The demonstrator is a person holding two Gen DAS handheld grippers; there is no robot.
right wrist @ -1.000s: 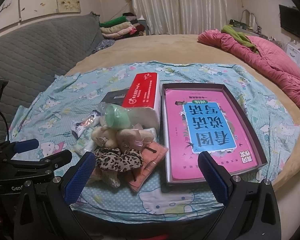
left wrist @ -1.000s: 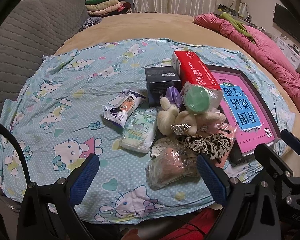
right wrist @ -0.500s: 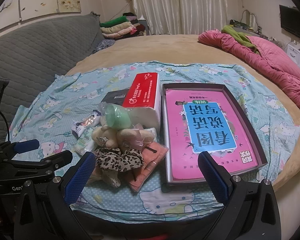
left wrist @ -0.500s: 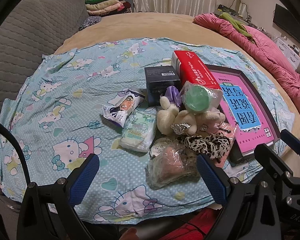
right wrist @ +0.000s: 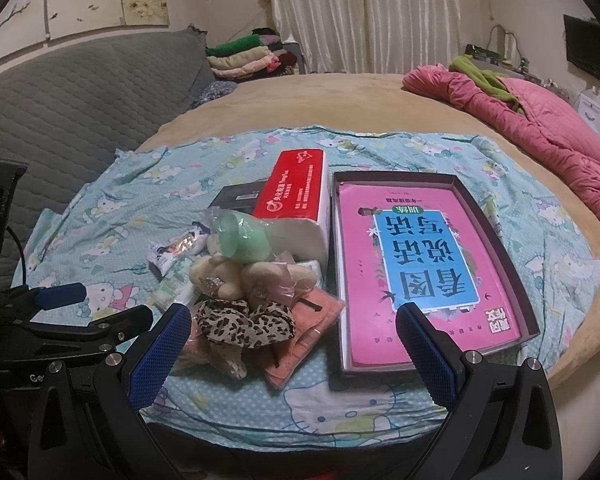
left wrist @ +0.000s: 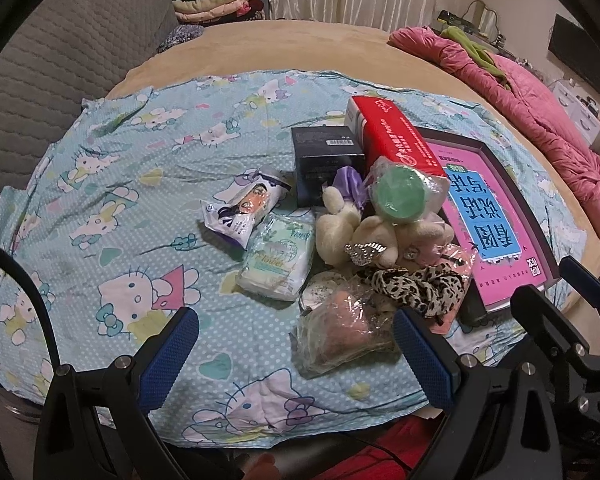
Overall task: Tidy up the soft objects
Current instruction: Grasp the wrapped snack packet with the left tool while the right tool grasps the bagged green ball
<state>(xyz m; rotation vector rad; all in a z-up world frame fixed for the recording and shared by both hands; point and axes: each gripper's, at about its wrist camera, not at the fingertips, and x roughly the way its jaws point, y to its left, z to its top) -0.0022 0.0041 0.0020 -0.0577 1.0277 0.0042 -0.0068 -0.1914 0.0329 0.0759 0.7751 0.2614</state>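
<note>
Both the left gripper (left wrist: 296, 354) and right gripper (right wrist: 294, 354) hang spread wide, holding nothing. Left of the dark tray (right wrist: 496, 232) holding a pink book (right wrist: 416, 264) lie piled plush toys (right wrist: 228, 278), a leopard scrunchie (right wrist: 240, 326) and a red tissue pack (right wrist: 296, 190).

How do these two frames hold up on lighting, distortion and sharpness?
Left wrist view: dim warm indoor light, strong fisheye bending of the bed edge, black corner vignette, mild glare on the clear plastic bag. Right wrist view: same barrel curve, the pink book cover legible, far curtains softer.
</note>
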